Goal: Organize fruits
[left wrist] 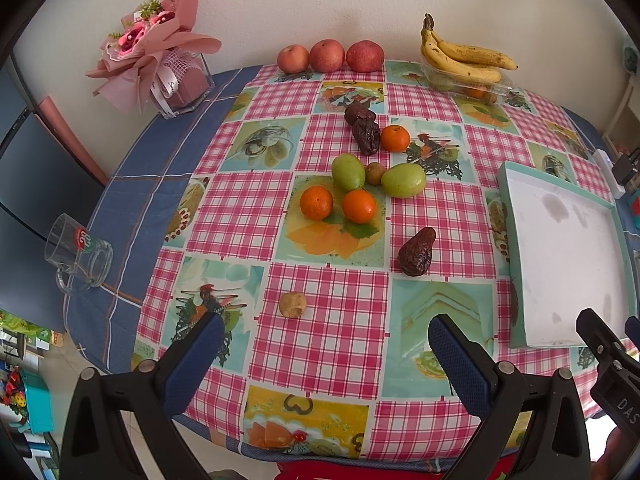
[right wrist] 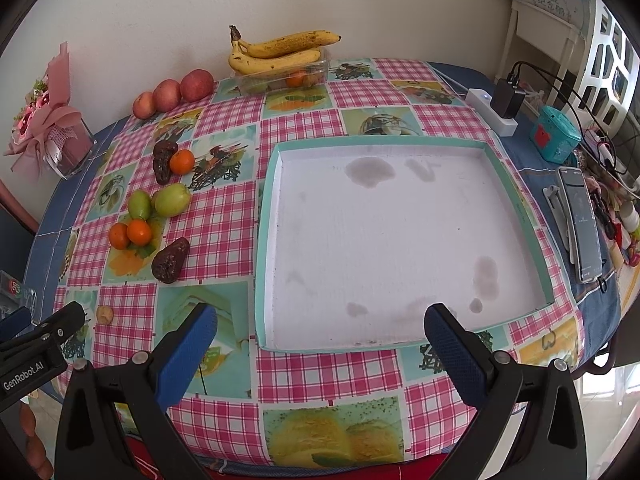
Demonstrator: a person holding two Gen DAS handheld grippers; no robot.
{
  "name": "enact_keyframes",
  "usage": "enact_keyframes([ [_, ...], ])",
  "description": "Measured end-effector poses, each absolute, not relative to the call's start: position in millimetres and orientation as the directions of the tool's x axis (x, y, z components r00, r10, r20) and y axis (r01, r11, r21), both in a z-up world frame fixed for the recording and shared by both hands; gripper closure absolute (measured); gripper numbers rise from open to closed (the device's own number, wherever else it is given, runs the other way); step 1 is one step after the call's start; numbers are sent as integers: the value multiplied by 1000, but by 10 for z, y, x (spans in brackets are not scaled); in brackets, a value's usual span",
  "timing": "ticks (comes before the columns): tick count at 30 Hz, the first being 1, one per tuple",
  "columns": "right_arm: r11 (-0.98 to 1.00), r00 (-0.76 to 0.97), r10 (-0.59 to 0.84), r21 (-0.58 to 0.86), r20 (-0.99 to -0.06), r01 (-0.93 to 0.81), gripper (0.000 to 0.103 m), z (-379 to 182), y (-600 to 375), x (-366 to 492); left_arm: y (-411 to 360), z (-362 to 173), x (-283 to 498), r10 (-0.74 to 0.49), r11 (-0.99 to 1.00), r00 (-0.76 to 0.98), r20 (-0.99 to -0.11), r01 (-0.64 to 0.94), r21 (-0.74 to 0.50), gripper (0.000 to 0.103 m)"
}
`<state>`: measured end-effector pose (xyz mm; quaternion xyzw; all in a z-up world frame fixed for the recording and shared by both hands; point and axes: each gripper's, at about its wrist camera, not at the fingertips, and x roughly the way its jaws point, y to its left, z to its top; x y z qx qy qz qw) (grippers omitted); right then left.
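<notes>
I have both sets of fingers spread wide with nothing between them. My left gripper [left wrist: 326,338] hangs over the near edge of the table, its blue ribbed pads [left wrist: 460,364] touching nothing; just ahead of the left finger lies a small tan, rough-skinned fruit [left wrist: 293,304]. Further ahead and slightly right sits a wrinkled dark date [left wrist: 417,252], then a loose cluster: two glossy oranges [left wrist: 317,202], two smooth green oval fruits [left wrist: 403,180] with a small brownish one [left wrist: 375,173] between them, and beyond these two more dates [left wrist: 366,133] touching a third orange [left wrist: 395,138].

My right gripper [right wrist: 320,328] is equally wide, its fingertips hovering at the near rim of a shallow square tray [right wrist: 262,248] — teal walls, white stained floor, no fruit in it.

Only the left view shows the clear glass mug [left wrist: 80,258] lying on its side well to the left on the blue cloth. Only the right view shows the phone [right wrist: 580,224], the teal tin [right wrist: 554,138] and the white power strip [right wrist: 492,114] off to the right of the tray.

Far ahead by the wall — three red apples [left wrist: 327,56] in a row and speckled bananas [left wrist: 464,56] on top of a clear plastic punnet [left wrist: 490,90]. The pink-wrapped bouquet [left wrist: 156,46] stands far left. The tablecloth [left wrist: 328,344] is glossy pink gingham with printed picture squares.
</notes>
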<state>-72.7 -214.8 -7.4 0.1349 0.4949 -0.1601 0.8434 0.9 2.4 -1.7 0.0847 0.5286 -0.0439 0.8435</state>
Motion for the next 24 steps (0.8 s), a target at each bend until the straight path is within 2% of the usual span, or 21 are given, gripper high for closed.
enact_keyframes([
  [24, 912, 447, -129, 71, -885, 404, 0, -139, -2156, -703, 28, -33, 7, 26, 981, 435, -900, 164, 107, 0],
])
